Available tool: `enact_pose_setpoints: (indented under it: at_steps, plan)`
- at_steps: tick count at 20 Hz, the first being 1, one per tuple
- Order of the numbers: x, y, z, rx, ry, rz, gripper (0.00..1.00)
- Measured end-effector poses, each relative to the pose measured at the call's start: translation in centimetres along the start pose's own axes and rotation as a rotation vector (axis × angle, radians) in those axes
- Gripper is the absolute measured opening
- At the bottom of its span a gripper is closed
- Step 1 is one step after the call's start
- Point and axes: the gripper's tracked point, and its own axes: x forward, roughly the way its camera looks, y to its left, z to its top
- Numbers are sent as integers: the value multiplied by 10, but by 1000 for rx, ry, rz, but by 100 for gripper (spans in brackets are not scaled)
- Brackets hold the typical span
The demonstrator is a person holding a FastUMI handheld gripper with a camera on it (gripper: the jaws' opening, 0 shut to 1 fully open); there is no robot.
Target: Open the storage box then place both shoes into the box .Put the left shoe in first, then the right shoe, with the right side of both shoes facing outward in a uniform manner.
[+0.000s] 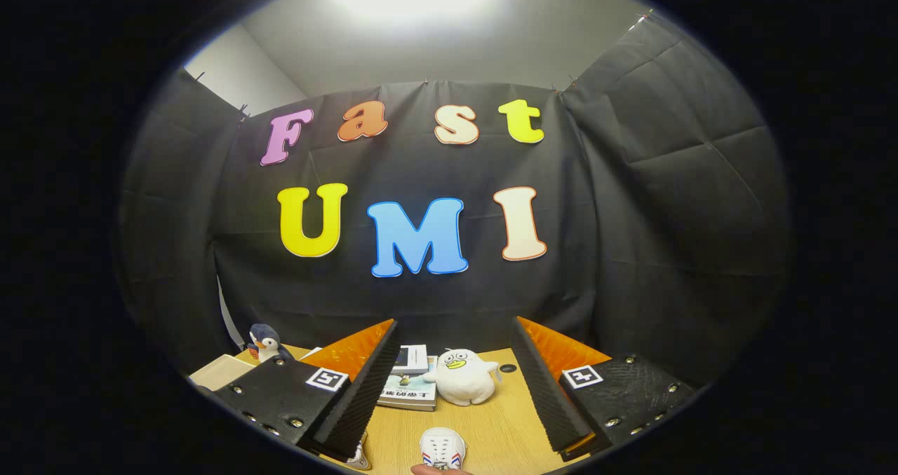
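The tongs were spread wide apart, with nothing held between the two fingers, and they hung above a wooden desk. Nearest to the camera, a small rounded part of a hand showed just below a white shoe. That shoe, with white laces and red and blue stripes on its side, lay on the desk between the two fingers, closer to the left one, with its toe end pointing toward the booth wall. A second shoe lay just beside the tip of the left finger and was largely hidden by it, so only a pale edge was visible; its orientation could not be determined. Neither shoe was touched by the tongs. Farther ahead, between the fingers, a stack of books rested on the desk next to the left finger. A white plush duck with a yellow beak sat just to the right of the books, touching them or nearly so. A small dark hole marked the desk surface beside the duck. Beyond the left finger, near the far left edge of the desk, a plush penguin stood upright, with a pale flat box-like object lying near it.
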Motion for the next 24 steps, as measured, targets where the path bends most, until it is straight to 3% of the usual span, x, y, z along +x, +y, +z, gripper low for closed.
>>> enact_pose_setpoints:
  at_steps: [9, 16, 24]
  plan:
    - [15, 29, -32, 92, 60, 75, 96]
    - [16, 114, -95, 236, 277, 363, 95]
    - [2, 199, -180, 428, 593, 581, 97]
